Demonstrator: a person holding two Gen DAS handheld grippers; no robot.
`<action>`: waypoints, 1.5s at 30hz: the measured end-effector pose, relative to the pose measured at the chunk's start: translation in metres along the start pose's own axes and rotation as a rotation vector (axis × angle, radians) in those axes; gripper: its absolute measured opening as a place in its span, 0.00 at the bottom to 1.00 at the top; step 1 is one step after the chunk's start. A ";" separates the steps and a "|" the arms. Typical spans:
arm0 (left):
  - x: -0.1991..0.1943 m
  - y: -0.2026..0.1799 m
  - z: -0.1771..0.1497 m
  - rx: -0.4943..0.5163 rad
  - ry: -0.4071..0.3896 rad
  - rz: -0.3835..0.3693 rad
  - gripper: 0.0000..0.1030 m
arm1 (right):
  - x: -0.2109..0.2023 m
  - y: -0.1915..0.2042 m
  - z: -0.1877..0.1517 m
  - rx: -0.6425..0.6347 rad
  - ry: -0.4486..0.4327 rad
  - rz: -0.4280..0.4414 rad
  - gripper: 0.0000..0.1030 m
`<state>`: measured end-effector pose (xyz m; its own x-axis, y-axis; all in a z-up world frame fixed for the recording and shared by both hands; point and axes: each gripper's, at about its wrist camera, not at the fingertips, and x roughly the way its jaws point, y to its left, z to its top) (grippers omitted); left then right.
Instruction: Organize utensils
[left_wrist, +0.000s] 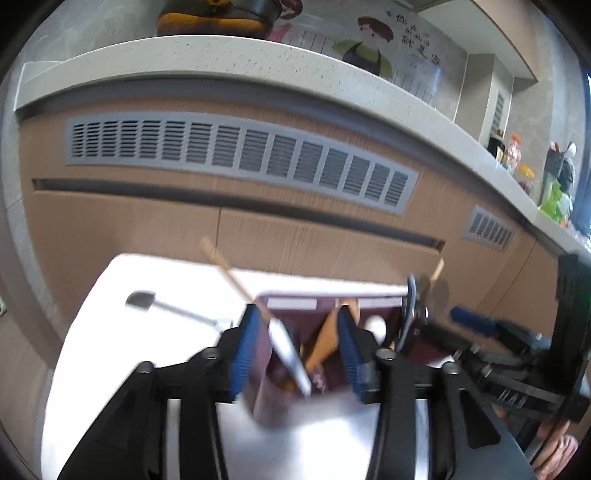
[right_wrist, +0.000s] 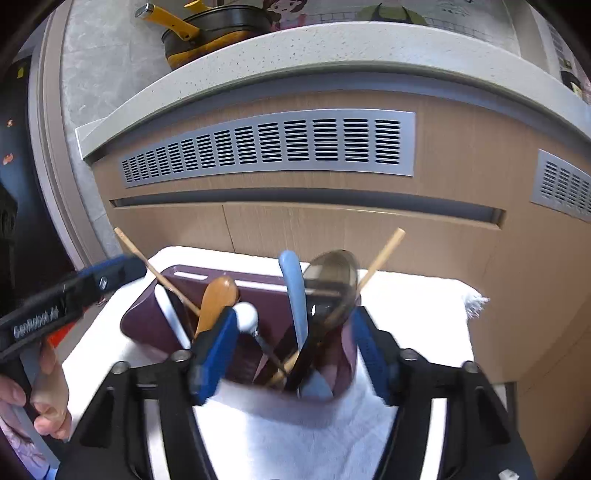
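Note:
A maroon utensil holder (right_wrist: 147, 321) stands on a white towel (right_wrist: 413, 310). It holds a wooden spoon (right_wrist: 218, 295), a white utensil (right_wrist: 171, 314), chopsticks (right_wrist: 382, 253), a blue-handled utensil (right_wrist: 295, 291), a dark ladle (right_wrist: 332, 273) and a white-knobbed tool (right_wrist: 245, 315). My right gripper (right_wrist: 291, 339) is open just in front of the holder's right side, empty. My left gripper (left_wrist: 297, 347) is open over the holder's left side (left_wrist: 266, 384), its fingers astride a white utensil (left_wrist: 288, 350) and the wooden spoon (left_wrist: 325, 343). A metal utensil with a dark end (left_wrist: 166, 306) lies on the towel, left.
A wooden cabinet front with grey vent grilles (right_wrist: 273, 147) rises right behind the towel, under a speckled counter (right_wrist: 295, 44). A yellow-handled pan (right_wrist: 207, 33) sits on the counter. Bottles and bags (left_wrist: 524, 170) stand far right on it.

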<state>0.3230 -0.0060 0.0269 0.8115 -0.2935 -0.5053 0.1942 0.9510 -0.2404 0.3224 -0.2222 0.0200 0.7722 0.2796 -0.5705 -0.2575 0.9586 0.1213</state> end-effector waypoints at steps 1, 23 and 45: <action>-0.009 0.000 -0.007 0.002 0.003 0.008 0.50 | -0.006 -0.001 -0.002 0.007 -0.006 -0.008 0.69; -0.168 -0.043 -0.103 0.110 -0.038 0.163 0.90 | -0.179 0.052 -0.108 0.043 -0.084 -0.268 1.00; -0.178 -0.054 -0.105 0.138 -0.041 0.165 0.91 | -0.188 0.048 -0.110 0.066 -0.084 -0.256 1.00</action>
<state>0.1104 -0.0149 0.0429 0.8598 -0.1315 -0.4934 0.1283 0.9909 -0.0405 0.1013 -0.2348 0.0433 0.8533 0.0286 -0.5206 -0.0114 0.9993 0.0363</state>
